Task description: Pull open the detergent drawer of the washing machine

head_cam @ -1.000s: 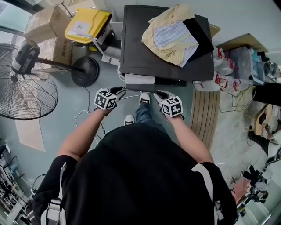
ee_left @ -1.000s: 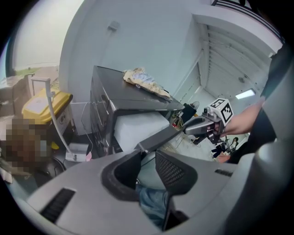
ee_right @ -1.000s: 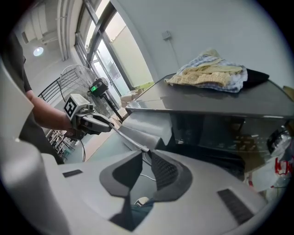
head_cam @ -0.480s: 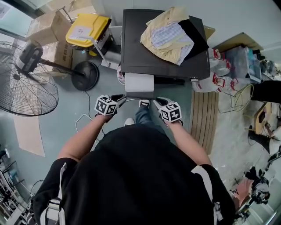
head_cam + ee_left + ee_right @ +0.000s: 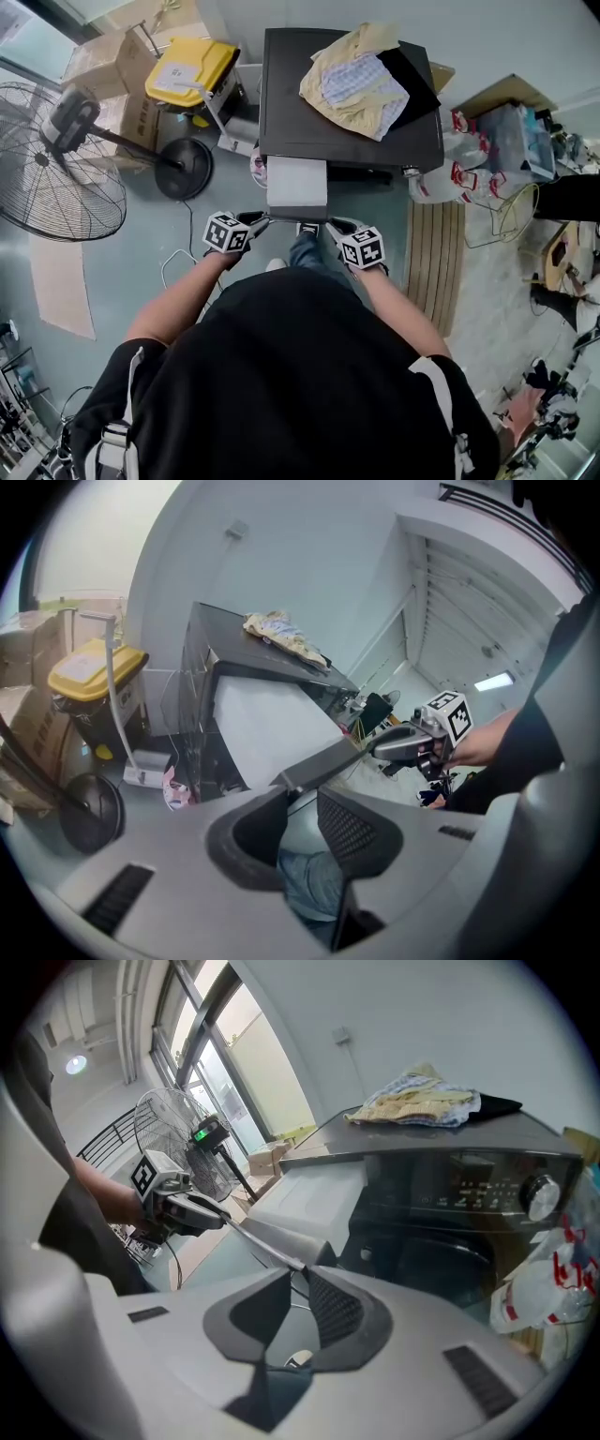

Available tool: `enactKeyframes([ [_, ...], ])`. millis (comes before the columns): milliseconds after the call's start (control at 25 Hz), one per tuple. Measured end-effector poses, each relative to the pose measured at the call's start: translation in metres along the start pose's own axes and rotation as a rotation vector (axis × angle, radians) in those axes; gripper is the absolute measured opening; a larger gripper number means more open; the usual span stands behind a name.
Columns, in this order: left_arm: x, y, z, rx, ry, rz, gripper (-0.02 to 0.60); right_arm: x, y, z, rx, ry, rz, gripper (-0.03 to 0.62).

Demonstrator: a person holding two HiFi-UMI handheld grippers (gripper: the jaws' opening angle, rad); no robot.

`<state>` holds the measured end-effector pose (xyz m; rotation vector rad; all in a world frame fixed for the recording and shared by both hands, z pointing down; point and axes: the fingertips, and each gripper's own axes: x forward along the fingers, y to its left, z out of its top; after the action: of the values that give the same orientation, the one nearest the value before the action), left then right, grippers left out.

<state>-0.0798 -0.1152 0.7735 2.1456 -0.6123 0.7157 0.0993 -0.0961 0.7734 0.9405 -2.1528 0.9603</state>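
While the washing machine stands against the wall with a heap of clothes on its dark top, its detergent drawer is seen already drawn well out of the upper left of the front. The drawer's pale body is stretched along a line from the machine straight toward the person, and its grey front panel is laid across that line at the near end. The panel is flanked by the two tools. The left gripper is clamped on the panel's left end, and the right gripper is pinched nearly closed on its right end, as is shown in each gripper view, where the bar runs from one set of jaws to the other. Neither hand is placed nearer than the other. Any further opening is judged to be settled by that axis: an even pull by both ends, kept along the drawer's length toward the body, is called for, since a sideways drag could skew it in its slot.
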Motion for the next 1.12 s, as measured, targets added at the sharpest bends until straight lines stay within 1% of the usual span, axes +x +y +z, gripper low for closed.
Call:
enactKeyframes([
  [480, 0.004, -0.005, -0.01, -0.004, 0.019, -0.005, 0.104, -0.001, 0.001, -0.011, 0.01, 0.01, 0.015, 0.061],
  [880, 0.008, 0.0, -0.017, 0.019, 0.042, -0.014, 0.105, 0.009, -0.001, -0.018, 0.009, 0.024, 0.027, 0.066],
  [1120, 0.009, 0.0, -0.017, 0.03, 0.039, -0.004, 0.107, 0.01, -0.002, -0.018, 0.017, 0.025, 0.025, 0.072],
])
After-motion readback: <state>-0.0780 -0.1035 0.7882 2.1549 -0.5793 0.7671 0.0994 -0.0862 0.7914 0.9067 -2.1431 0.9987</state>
